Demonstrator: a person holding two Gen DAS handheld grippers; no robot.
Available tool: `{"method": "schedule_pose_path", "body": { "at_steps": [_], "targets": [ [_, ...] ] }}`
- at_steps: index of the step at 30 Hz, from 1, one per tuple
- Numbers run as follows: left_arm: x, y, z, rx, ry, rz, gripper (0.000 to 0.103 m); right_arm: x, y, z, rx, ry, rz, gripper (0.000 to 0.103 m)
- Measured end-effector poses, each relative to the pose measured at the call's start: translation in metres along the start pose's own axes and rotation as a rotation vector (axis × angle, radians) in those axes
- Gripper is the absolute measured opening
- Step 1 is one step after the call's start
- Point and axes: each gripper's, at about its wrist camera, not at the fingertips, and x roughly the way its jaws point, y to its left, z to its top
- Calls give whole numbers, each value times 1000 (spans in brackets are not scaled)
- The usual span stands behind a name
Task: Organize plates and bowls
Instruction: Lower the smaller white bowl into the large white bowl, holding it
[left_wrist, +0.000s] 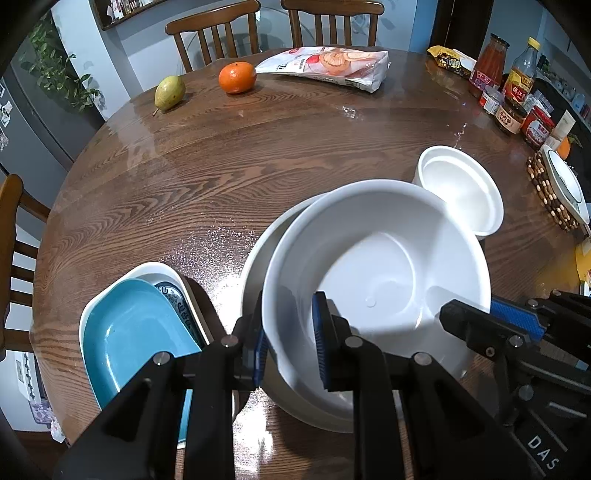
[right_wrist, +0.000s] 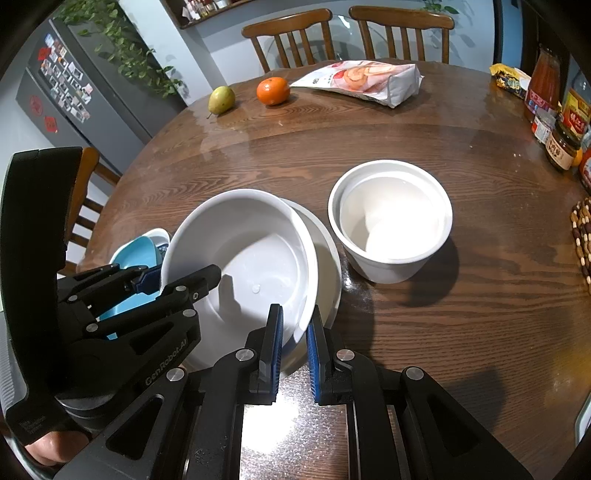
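Note:
A large white bowl (left_wrist: 373, 273) (right_wrist: 243, 254) sits tilted inside a wider white bowl (left_wrist: 255, 266) (right_wrist: 328, 251) on the wooden table (left_wrist: 184, 177). My left gripper (left_wrist: 291, 339) is shut on the near left rim of the large white bowl. My right gripper (right_wrist: 294, 332) is shut on the bowl's near right rim; it shows in the left wrist view (left_wrist: 491, 317). Two small white bowls (left_wrist: 461, 188) (right_wrist: 391, 218) stand nested to the right. A teal plate (left_wrist: 129, 332) (right_wrist: 136, 251) lies on a stack of plates at the left.
A pear (left_wrist: 169, 92), an orange (left_wrist: 237, 76) and a snack bag (left_wrist: 328, 66) lie at the far side. Jars and bottles (left_wrist: 513, 92) stand at the far right, beside a beaded trivet (left_wrist: 546, 192) with a dish. Chairs ring the table.

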Motion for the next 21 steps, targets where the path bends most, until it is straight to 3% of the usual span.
{"method": "schedule_pose_path", "body": {
  "at_steps": [21],
  "targets": [
    [2, -2, 0, 12, 6, -2, 24, 0, 1, 0, -1, -1, -17, 13]
  ]
}}
